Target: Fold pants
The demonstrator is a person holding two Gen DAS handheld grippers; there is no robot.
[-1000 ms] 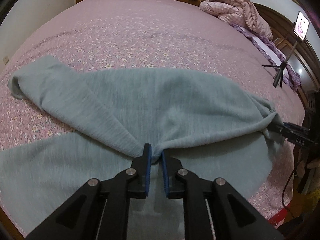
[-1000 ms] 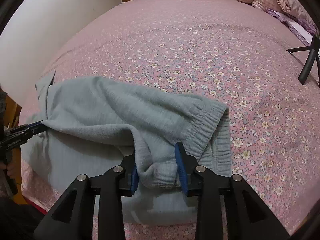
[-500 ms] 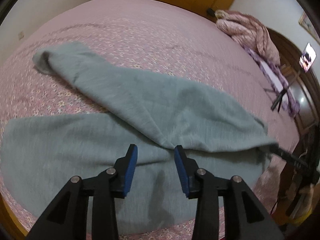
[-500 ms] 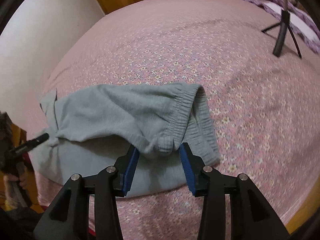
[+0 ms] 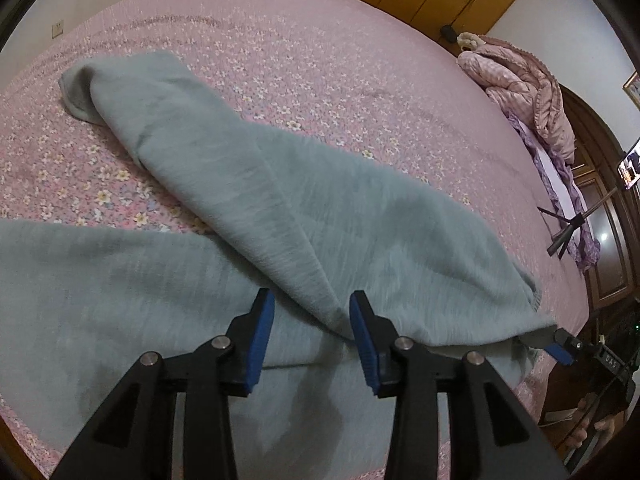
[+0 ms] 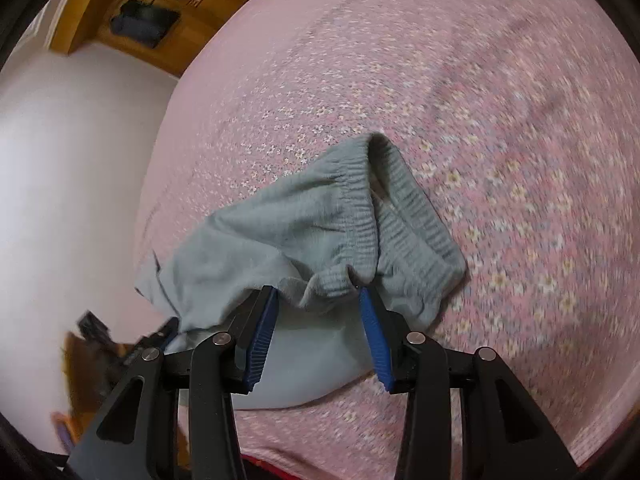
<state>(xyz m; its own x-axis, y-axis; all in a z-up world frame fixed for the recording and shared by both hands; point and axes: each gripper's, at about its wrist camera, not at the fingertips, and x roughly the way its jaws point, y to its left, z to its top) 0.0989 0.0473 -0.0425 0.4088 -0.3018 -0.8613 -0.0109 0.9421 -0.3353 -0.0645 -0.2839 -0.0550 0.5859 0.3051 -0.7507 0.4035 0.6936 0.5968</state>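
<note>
Grey sweatpants lie on the floral bedspread, one leg folded across the other, legs not yet aligned. Left gripper and right gripper stand parted, nothing pinched; fabric lies loose between the jaws. Next, regrasping and squaring seems needed. The bed edge is near; open bedspread lies beyond.

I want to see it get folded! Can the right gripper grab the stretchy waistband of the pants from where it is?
Probably yes. The right gripper has its jaws open right at the waistband of the grey pants, with nothing lying between them.
</note>
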